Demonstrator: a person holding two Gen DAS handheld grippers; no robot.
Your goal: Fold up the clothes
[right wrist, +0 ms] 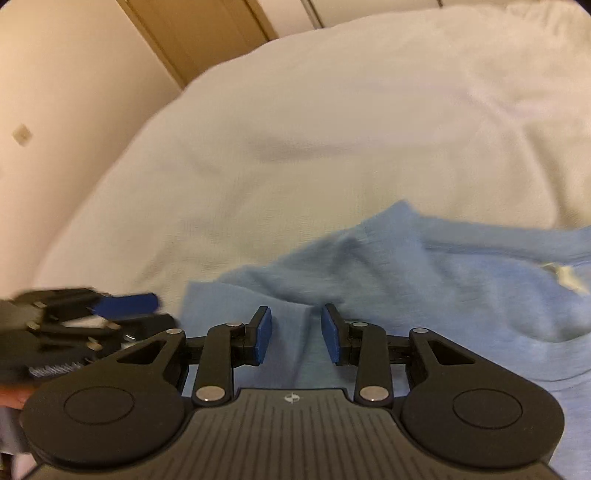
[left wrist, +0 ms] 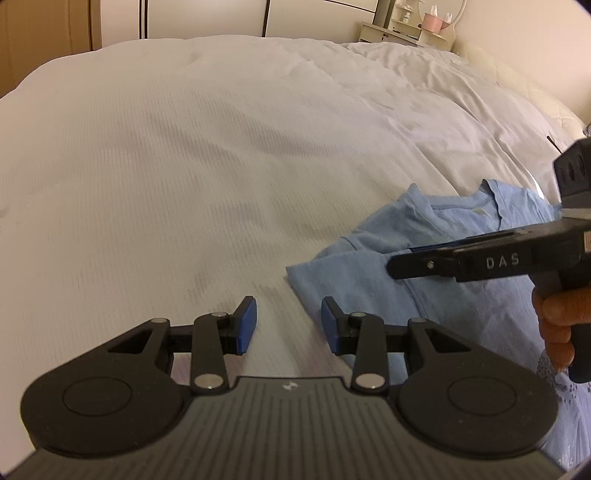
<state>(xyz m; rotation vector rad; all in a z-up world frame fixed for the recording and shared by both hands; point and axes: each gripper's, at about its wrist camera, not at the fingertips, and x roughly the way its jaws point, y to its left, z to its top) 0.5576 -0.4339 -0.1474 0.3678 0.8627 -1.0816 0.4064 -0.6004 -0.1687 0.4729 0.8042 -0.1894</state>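
A light blue T-shirt (left wrist: 436, 295) lies on the white bed cover (left wrist: 207, 155), its collar toward the far side and one sleeve folded in at its left edge. My left gripper (left wrist: 289, 325) is open and empty, just above the cover beside the shirt's left corner. My right gripper (right wrist: 296, 334) is open and empty, low over the shirt (right wrist: 424, 280) near a crease. It also shows from the side in the left wrist view (left wrist: 410, 264), over the shirt. The left gripper shows blurred at the left of the right wrist view (right wrist: 125, 306).
The bed cover (right wrist: 295, 129) spreads wide to the left and far side of the shirt. A white dresser (left wrist: 406, 33) with a pink cup stands at the back right. Wardrobe doors (left wrist: 203, 16) line the far wall. Patterned cloth (left wrist: 565, 406) lies at the right edge.
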